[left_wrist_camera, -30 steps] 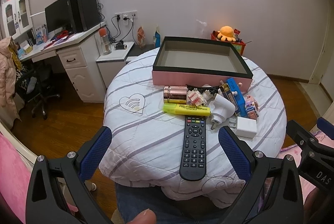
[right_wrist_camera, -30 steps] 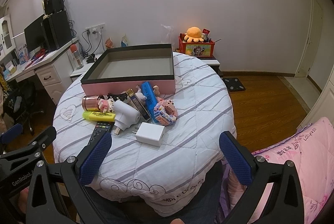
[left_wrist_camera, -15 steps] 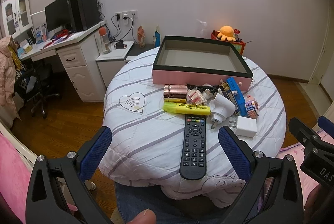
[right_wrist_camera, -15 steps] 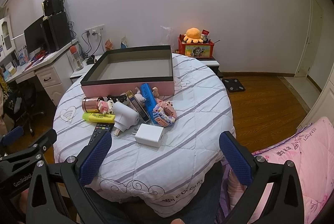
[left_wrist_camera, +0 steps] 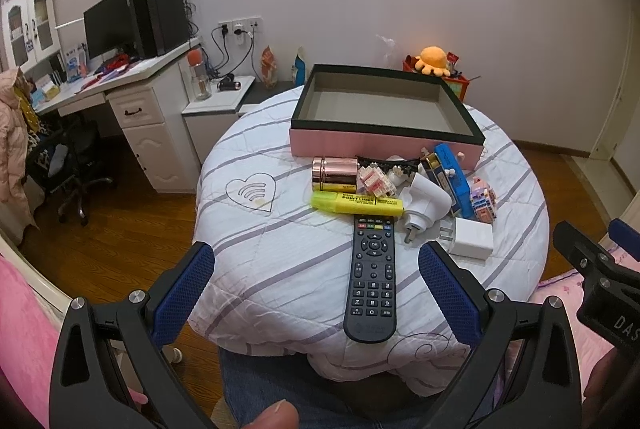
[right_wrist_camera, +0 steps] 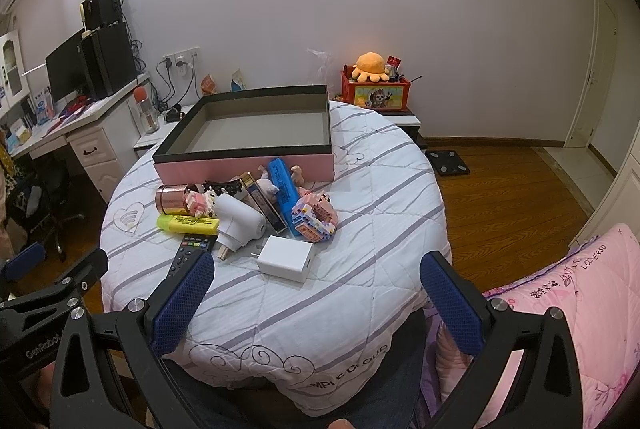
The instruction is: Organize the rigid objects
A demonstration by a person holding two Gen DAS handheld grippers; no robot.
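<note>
An empty pink box with a black rim point(left_wrist_camera: 384, 143) point(right_wrist_camera: 248, 161) stands at the back of the round table. In front of it lies a heap: black remote point(left_wrist_camera: 372, 277), yellow highlighter point(left_wrist_camera: 356, 203) point(right_wrist_camera: 188, 224), rose-gold tin point(left_wrist_camera: 334, 174) point(right_wrist_camera: 172, 199), white plug adapter point(left_wrist_camera: 424, 205) point(right_wrist_camera: 238, 221), white charger cube point(left_wrist_camera: 472, 239) point(right_wrist_camera: 285, 258), blue case point(left_wrist_camera: 454, 181) point(right_wrist_camera: 285, 189) and pastel brick toys point(right_wrist_camera: 314, 219). My left gripper point(left_wrist_camera: 316, 285) is open and empty at the table's near edge, before the remote. My right gripper point(right_wrist_camera: 316, 289) is open and empty, before the charger.
The table wears a white striped quilt point(left_wrist_camera: 280, 253). A white desk with a monitor point(left_wrist_camera: 108, 25) and an office chair point(left_wrist_camera: 68, 165) stand at the left. A red toy box with an orange plush point(right_wrist_camera: 374, 85) sits behind. A pink bed point(right_wrist_camera: 560, 289) lies at the right.
Both grippers have drifted slightly; the right view has edged a little nearer and higher over the table. Nothing was taken hold of and no object moved.
</note>
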